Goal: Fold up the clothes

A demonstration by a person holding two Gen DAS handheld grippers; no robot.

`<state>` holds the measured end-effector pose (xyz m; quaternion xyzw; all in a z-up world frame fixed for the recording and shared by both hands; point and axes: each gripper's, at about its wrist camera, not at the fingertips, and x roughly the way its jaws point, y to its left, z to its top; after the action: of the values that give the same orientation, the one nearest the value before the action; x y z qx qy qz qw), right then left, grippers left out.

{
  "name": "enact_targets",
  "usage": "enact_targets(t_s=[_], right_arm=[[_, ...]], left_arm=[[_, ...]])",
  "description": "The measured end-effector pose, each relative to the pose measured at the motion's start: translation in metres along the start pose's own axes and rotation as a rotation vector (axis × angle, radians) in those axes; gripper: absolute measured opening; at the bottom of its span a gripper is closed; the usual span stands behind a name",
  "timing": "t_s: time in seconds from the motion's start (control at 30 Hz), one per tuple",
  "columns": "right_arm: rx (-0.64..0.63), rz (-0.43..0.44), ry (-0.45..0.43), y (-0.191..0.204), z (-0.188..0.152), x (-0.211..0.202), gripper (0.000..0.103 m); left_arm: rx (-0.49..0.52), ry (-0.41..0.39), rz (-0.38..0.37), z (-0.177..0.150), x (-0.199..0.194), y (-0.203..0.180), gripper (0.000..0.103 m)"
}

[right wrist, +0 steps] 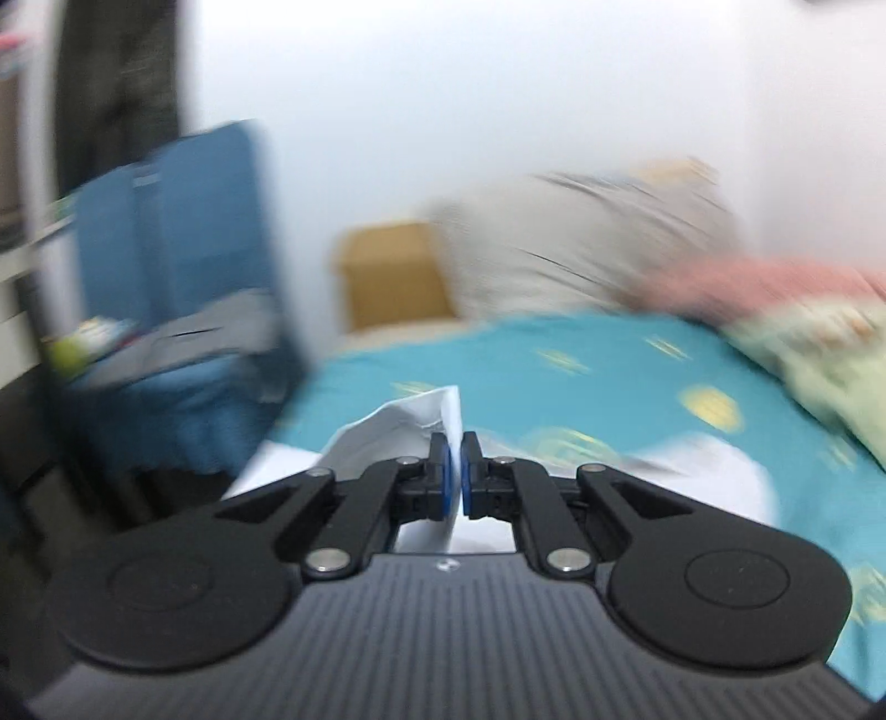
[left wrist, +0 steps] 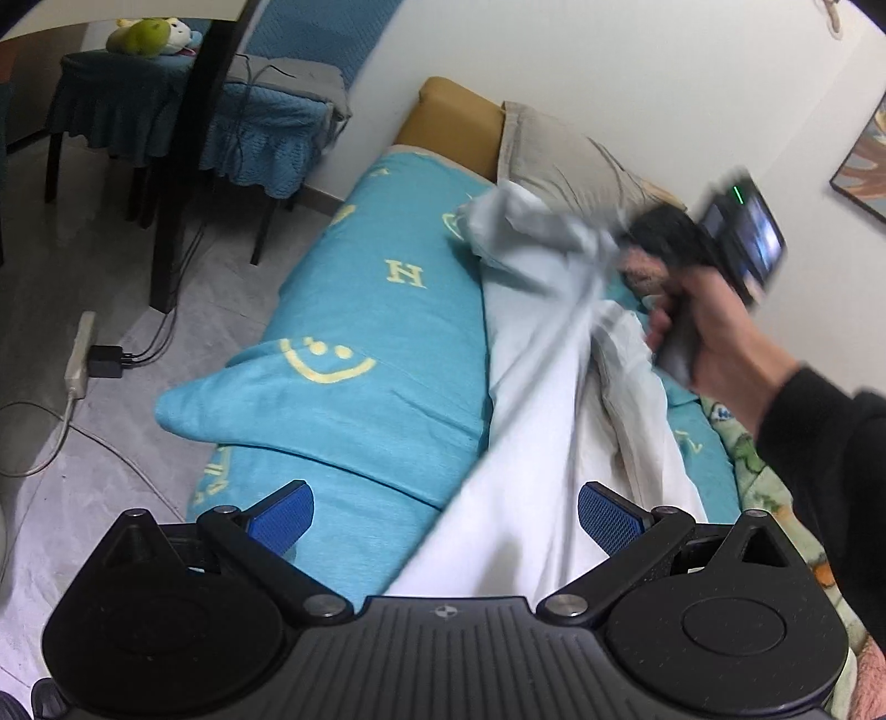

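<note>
White garment (left wrist: 554,399): thin, soft cloth, creased and rumpled, drawn into long diagonal folds; the far end is bunched into a crumpled peak. It is spread along the bed, over a teal bedspread (left wrist: 360,310) of fine woven texture printed with pale yellow letters and a smiley.

Right gripper (right wrist: 455,471): black linkage arms, blue ribbed pads, jaws closed tight on a thin edge of the white garment, which is pinched flat between the pads and sticks up past them as a crumpled point. In the left wrist view this gripper is seen blurred, gripped by a hand (left wrist: 714,338) in a dark sleeve, with the bunched end of the cloth lifted at its tip above the bedspread.

Left gripper (left wrist: 446,518): jaws spread wide, nothing clamped. The near end of the garment is seen running between the two blue pads, closer to the right-side one; contact with either pad cannot be told.

Surface and room: bed against a white wall, with a tan headboard block (left wrist: 454,127) and a beige pillow (left wrist: 565,160) at the far end. A green patterned blanket (left wrist: 775,476) lies along the bed's right edge. Grey tiled floor on the left, with a power strip (left wrist: 80,354) and cables. A chair with a ruffled blue cover (left wrist: 266,138) stands beyond, and a plush toy (left wrist: 149,36) is seen on a covered table.
</note>
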<state>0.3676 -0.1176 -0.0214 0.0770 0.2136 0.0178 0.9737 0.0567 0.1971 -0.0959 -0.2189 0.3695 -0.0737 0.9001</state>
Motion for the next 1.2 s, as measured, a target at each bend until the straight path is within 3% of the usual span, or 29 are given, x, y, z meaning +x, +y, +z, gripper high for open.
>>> enact_targets(t_s=[0.1, 0.2, 0.27, 0.3, 0.33, 0.53, 0.6, 0.67, 0.7, 0.73, 0.77, 0.8, 0.87, 0.93, 1.03, 1.2], right_arm=[[0.085, -0.082, 0.08, -0.068, -0.017, -0.001, 0.009], [0.048, -0.091, 0.157, -0.109, -0.039, -0.009, 0.015], [-0.052, -0.068, 0.149, -0.115, -0.053, -0.019, 0.043], [-0.097, -0.031, 0.127, -0.109, -0.057, -0.022, 0.07], [-0.139, 0.007, 0.105, -0.102, -0.061, -0.024, 0.083], [-0.338, 0.267, 0.076, -0.025, -0.061, -0.012, 0.079], [-0.425, 0.296, 0.115, 0.003, -0.068, 0.002, 0.073], [-0.47, 0.27, 0.161, 0.017, -0.073, 0.018, 0.07], [-0.484, 0.247, 0.184, 0.021, -0.075, 0.026, 0.059], [-0.493, 0.227, 0.206, 0.024, -0.077, 0.034, 0.029], [-0.482, 0.219, 0.219, 0.024, -0.074, 0.039, 0.015], [-0.468, 0.217, 0.217, 0.024, -0.071, 0.042, 0.009], [-0.392, 0.237, 0.171, 0.012, -0.058, 0.041, 0.007], [-0.19, 0.232, 0.136, -0.016, -0.038, 0.047, 0.007], [0.033, 0.127, 0.111, -0.06, -0.021, 0.063, 0.007], [0.182, -0.011, 0.16, -0.097, -0.016, 0.089, 0.009]], left_arm=[[0.012, 0.008, 0.0, 0.0, 0.012, -0.01, 0.103], [0.015, 0.023, 0.0, -0.002, 0.023, -0.017, 0.103], [0.014, 0.031, 0.004, -0.003, 0.03, -0.02, 0.103], [0.014, 0.035, 0.007, -0.003, 0.032, -0.022, 0.103], [0.015, 0.039, 0.012, -0.004, 0.035, -0.023, 0.103], [-0.008, 0.065, 0.055, -0.006, 0.048, -0.018, 0.103], [-0.014, 0.071, 0.063, -0.006, 0.051, -0.017, 0.103], [-0.016, 0.074, 0.068, -0.006, 0.054, -0.017, 0.103], [-0.011, 0.073, 0.066, -0.006, 0.054, -0.018, 0.103], [-0.006, 0.072, 0.065, -0.006, 0.055, -0.018, 0.103], [-0.002, 0.071, 0.064, -0.007, 0.055, -0.019, 0.103], [0.002, 0.071, 0.064, -0.007, 0.055, -0.019, 0.103], [0.012, 0.054, 0.067, -0.007, 0.054, -0.02, 0.101], [0.048, -0.024, 0.134, -0.004, 0.048, -0.023, 0.101], [0.051, -0.112, 0.179, -0.001, 0.042, -0.022, 0.101], [0.147, -0.094, 0.196, -0.005, 0.053, -0.036, 0.101]])
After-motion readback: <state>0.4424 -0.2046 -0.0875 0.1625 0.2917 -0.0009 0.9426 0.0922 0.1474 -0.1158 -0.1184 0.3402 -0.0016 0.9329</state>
